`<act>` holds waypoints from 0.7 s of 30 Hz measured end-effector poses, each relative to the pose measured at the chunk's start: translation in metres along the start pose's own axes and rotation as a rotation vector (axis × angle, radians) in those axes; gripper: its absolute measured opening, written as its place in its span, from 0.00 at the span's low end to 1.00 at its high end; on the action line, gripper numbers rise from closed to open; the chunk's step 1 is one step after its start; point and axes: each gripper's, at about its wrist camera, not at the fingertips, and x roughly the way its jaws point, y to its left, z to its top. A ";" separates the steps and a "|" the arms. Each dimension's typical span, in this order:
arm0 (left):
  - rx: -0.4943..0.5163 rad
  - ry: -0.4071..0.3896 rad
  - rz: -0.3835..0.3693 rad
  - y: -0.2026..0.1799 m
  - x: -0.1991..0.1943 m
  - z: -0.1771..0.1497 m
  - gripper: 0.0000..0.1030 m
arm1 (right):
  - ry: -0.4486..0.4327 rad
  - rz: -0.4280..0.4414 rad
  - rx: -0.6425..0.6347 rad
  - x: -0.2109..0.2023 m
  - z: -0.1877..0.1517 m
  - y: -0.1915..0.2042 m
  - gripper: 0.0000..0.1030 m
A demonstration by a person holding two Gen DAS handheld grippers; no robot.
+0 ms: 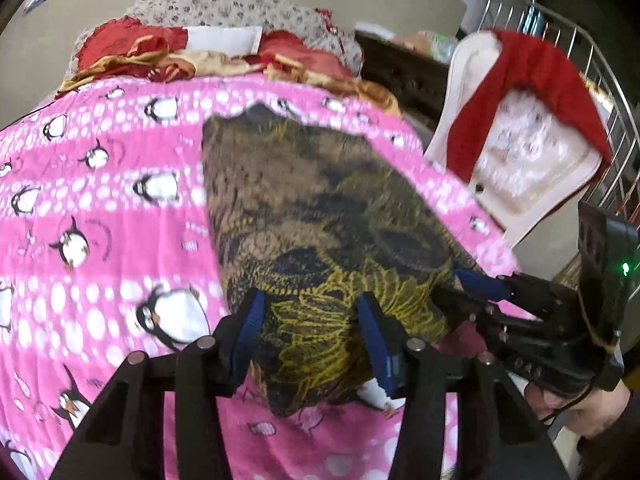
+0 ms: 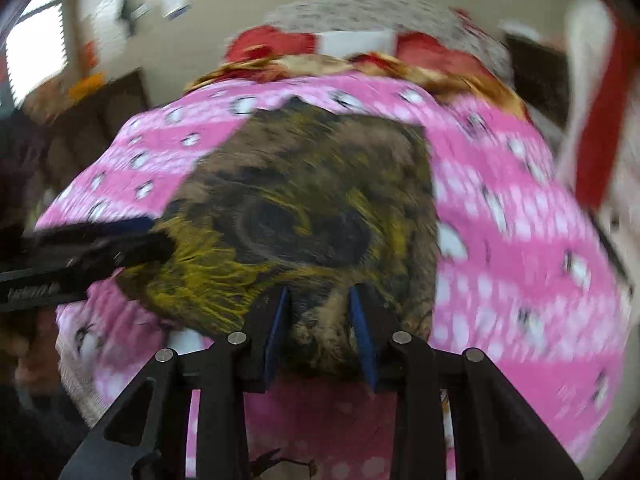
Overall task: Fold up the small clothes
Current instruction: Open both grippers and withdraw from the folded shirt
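Note:
A small brown, black and yellow patterned garment (image 1: 320, 216) lies spread on a pink penguin blanket (image 1: 100, 200). My left gripper (image 1: 310, 316) is at the garment's near edge with its blue pads wide apart around the fabric, open. My right gripper (image 1: 464, 284) comes in from the right at the garment's near right corner. In the right wrist view the garment (image 2: 312, 200) fills the middle; my right gripper (image 2: 319, 308) has its jaws partly apart over the bunched near edge, and the left gripper (image 2: 152, 236) touches the garment's left edge.
Red and gold bedding (image 1: 132, 52) and a floral pillow (image 1: 224, 8) lie at the far end of the bed. A white chair with a red cloth (image 1: 532, 120) and a metal rack (image 1: 616, 92) stand to the right. The right wrist view is motion-blurred.

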 end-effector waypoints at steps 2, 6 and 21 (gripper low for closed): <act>0.017 0.018 0.036 -0.003 0.006 -0.006 0.50 | -0.025 0.043 0.105 0.003 -0.007 -0.013 0.35; 0.034 0.056 0.102 -0.011 0.011 -0.004 0.50 | -0.033 0.011 0.091 0.004 -0.009 -0.007 0.35; 0.050 0.104 0.183 -0.019 0.023 -0.002 0.51 | -0.027 -0.004 0.109 0.005 -0.015 -0.006 0.36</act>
